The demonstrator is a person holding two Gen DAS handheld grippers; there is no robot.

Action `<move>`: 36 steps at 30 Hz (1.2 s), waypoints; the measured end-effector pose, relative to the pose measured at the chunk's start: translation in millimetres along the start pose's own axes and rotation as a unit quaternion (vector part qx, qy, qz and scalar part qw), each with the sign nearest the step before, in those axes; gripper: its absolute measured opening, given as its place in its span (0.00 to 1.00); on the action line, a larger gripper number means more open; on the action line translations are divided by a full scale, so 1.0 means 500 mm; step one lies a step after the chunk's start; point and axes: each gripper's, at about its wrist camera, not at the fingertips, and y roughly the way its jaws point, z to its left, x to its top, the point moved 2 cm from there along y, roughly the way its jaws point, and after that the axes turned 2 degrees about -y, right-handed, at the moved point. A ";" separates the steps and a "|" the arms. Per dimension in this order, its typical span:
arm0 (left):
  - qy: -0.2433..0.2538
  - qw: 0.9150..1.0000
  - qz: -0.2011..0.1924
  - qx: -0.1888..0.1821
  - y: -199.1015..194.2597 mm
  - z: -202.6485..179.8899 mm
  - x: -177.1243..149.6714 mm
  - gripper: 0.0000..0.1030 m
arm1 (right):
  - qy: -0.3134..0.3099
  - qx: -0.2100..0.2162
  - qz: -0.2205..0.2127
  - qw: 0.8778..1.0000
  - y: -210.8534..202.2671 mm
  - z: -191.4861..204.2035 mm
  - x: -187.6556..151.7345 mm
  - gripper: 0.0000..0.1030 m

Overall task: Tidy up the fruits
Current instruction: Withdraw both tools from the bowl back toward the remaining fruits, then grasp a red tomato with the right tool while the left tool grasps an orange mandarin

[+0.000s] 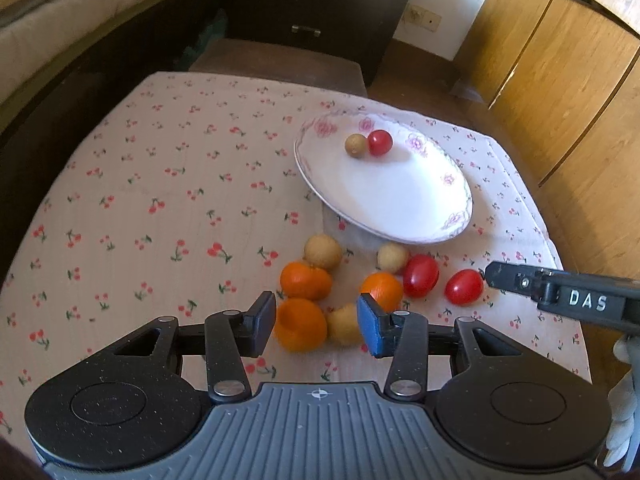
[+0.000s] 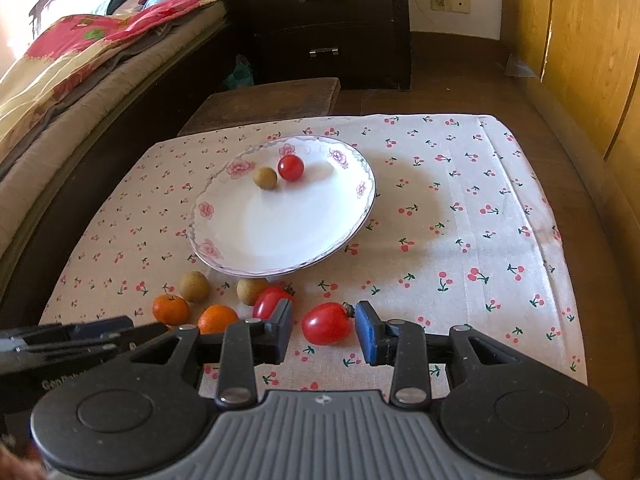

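A white flowered plate holds one tan longan and one cherry tomato. Near its front rim lie loose fruits: three small oranges, three longans and two red tomatoes. My left gripper is open, hovering over the nearest orange and a longan that show between its fingers. My right gripper is open around a red tomato resting on the cloth, with slim gaps at both pads. The other tomato sits just behind its left finger.
The cherry-print tablecloth covers a small table with its edges close on the right and front. A brown stool and a dark drawer cabinet stand beyond it, a bed lies left, and wooden wardrobe doors stand right.
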 end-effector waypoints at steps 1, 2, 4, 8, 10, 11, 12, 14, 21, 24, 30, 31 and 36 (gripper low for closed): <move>0.001 1.000 0.002 0.001 0.002 -0.001 -0.002 0.51 | 0.000 0.001 0.000 1.000 0.000 0.000 0.000 0.35; 0.002 1.000 0.004 0.004 0.004 -0.001 -0.004 0.51 | 0.000 0.001 0.001 1.000 0.001 0.001 -0.001 0.35; -0.002 1.000 0.007 0.009 0.009 0.001 -0.004 0.51 | -0.003 0.002 0.003 1.000 0.003 0.002 -0.003 0.35; -0.015 1.000 0.012 0.016 0.019 0.009 -0.004 0.50 | -0.001 -0.002 0.011 1.000 0.010 -0.005 -0.004 0.35; -0.018 1.000 0.011 0.018 0.020 0.010 -0.005 0.50 | 0.006 -0.005 0.013 1.000 0.012 -0.012 -0.003 0.35; -0.020 1.000 0.009 0.020 0.019 0.011 -0.005 0.50 | 0.009 -0.006 0.013 1.000 0.013 -0.014 -0.003 0.35; -0.021 0.999 0.008 0.023 0.019 0.013 -0.004 0.50 | 0.011 -0.006 0.013 1.000 0.013 -0.016 -0.003 0.35; -0.029 0.999 0.009 0.026 0.022 0.019 -0.002 0.50 | 0.013 -0.007 0.015 1.000 0.015 -0.019 -0.003 0.35; -0.032 0.999 0.003 0.025 0.028 0.015 -0.001 0.49 | 0.022 -0.010 0.027 0.999 0.033 -0.024 -0.004 0.36; -0.037 0.999 0.002 0.024 0.029 0.017 -0.001 0.48 | 0.028 -0.010 0.032 0.999 0.044 -0.025 0.000 0.36; -0.044 0.999 0.003 0.021 0.033 0.022 0.002 0.48 | 0.028 -0.005 0.046 0.999 0.077 -0.013 0.003 0.38; -0.044 0.999 0.004 0.020 0.034 0.021 0.002 0.48 | 0.027 -0.005 0.048 0.998 0.082 -0.011 0.004 0.38; -0.034 0.999 0.004 0.024 0.044 0.012 -0.001 0.48 | 0.020 -0.012 0.056 0.998 0.107 -0.004 0.004 0.38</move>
